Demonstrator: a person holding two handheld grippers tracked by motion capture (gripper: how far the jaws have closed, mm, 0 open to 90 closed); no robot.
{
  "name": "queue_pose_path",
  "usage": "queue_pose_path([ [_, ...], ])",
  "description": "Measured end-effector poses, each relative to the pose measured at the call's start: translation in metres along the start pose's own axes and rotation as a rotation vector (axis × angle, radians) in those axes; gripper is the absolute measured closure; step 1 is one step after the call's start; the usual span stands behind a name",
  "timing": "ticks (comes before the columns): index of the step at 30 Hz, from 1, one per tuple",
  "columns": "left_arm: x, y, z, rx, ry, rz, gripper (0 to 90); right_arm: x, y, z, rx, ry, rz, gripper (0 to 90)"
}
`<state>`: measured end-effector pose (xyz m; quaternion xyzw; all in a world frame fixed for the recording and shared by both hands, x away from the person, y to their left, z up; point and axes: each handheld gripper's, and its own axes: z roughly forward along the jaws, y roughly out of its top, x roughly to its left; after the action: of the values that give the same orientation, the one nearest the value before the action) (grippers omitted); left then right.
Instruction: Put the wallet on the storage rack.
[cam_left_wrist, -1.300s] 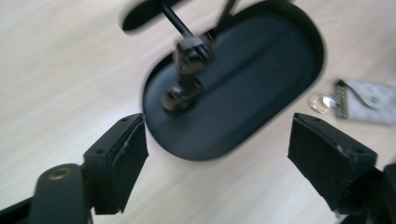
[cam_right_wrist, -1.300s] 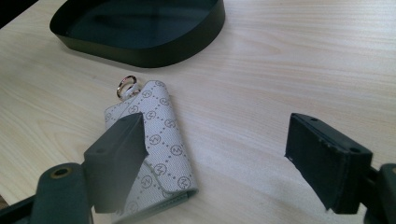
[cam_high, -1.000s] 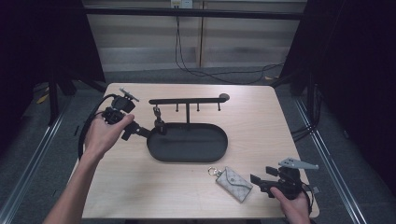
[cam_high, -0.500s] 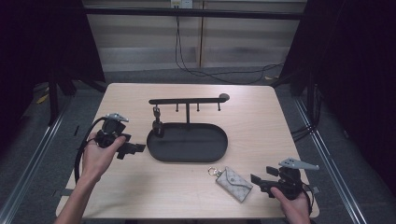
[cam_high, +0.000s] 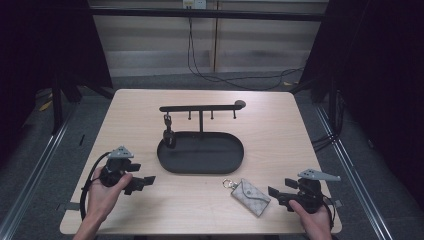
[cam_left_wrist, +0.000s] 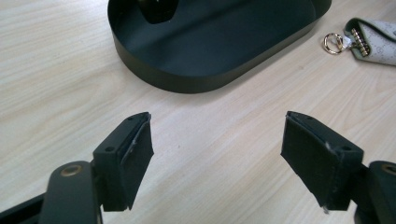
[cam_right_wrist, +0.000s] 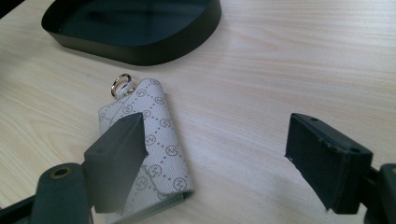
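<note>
A black oval tray (cam_high: 210, 152) with a hook rack (cam_high: 200, 107) stands mid-table. A small black key fob (cam_high: 169, 135) hangs from the rack's left hook. A grey patterned key pouch (cam_high: 250, 190) with a gold ring (cam_right_wrist: 121, 84) lies flat on the table in front of the tray. My right gripper (cam_high: 272, 192) is just right of the pouch, open. In the right gripper view (cam_right_wrist: 215, 126) its left jaw overlaps the pouch (cam_right_wrist: 149, 140) and nothing is gripped. My left gripper (cam_high: 148, 180) is low over the front left, open and empty, pointing at the tray wall (cam_left_wrist: 196, 79).
The light wooden table (cam_high: 280, 135) has its near edge right by both hands. A cable loops from the left gripper over the table's front left corner. Dark floor and metal rails surround the table.
My left gripper has dropped away from the rack's left end and come down toward the near left of the table. The right gripper and the pouch have not moved.
</note>
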<state>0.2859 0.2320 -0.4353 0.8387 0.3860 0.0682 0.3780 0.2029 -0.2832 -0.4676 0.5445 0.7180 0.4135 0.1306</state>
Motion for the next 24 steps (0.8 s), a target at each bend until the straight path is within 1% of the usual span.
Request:
queue_pose_path([
  [1,-0.002,-0.004,0.0,-0.016,0.0,0.003,25.4,0.0,0.0,0.001,0.007,0.002,0.0,19.5],
  [2,-0.003,-0.007,0.0,-0.003,-0.014,0.001,25.2,0.0,0.001,0.002,0.017,0.005,0.0,19.3],
  [3,-0.005,-0.01,-0.001,-0.011,-0.029,-0.001,25.1,0.0,0.002,0.003,0.024,0.009,0.002,19.1],
  [4,-0.007,-0.014,-0.003,-0.016,-0.034,0.005,24.2,0.0,0.002,0.004,0.028,0.01,-0.004,18.9],
  [6,-0.009,-0.019,-0.004,-0.019,-0.041,-0.001,22.2,0.001,0.005,0.005,0.05,0.027,-0.01,17.4],
  [8,-0.011,-0.024,-0.004,-0.027,-0.047,-0.015,22.7,0.002,0.008,0.006,0.059,0.038,-0.012,17.3],
  [10,-0.012,-0.029,-0.003,-0.049,-0.061,-0.027,23.8,0.004,0.01,0.007,0.085,0.052,-0.022,16.6],
  [11,-0.013,-0.033,-0.003,-0.065,-0.063,-0.035,23.9,0.005,0.01,0.007,0.084,0.054,-0.029,16.6],
  [12,-0.014,-0.036,-0.002,-0.066,-0.051,-0.026,24.3,0.006,0.011,0.007,0.089,0.058,-0.03,16.6],
  [13,-0.015,-0.038,-0.001,-0.064,-0.049,-0.021,24.7,0.006,0.011,0.007,0.095,0.063,-0.039,16.6],
  [14,-0.015,-0.04,0.0,-0.075,-0.048,-0.031,24.8,0.007,0.012,0.007,0.101,0.07,-0.05,16.6],
  [16,-0.016,-0.044,-0.001,-0.1,-0.092,-0.061,24.8,0.009,0.014,0.006,0.11,0.071,-0.065,16.6],
  [17,-0.017,-0.045,-0.001,-0.108,-0.091,-0.055,24.8,0.009,0.015,0.005,0.117,0.075,-0.067,16.6],
  [19,-0.019,-0.046,-0.002,-0.108,-0.071,-0.042,24.8,0.009,0.019,0.006,0.117,0.076,-0.07,16.6],
  [20,-0.02,-0.047,-0.003,-0.108,-0.072,-0.038,24.7,0.01,0.02,0.006,0.117,0.079,-0.067,16.6],
  [24,-0.021,-0.052,-0.006,-0.111,-0.074,-0.049,24.1,0.012,0.027,0.005,0.133,0.092,-0.079,16.7],
])
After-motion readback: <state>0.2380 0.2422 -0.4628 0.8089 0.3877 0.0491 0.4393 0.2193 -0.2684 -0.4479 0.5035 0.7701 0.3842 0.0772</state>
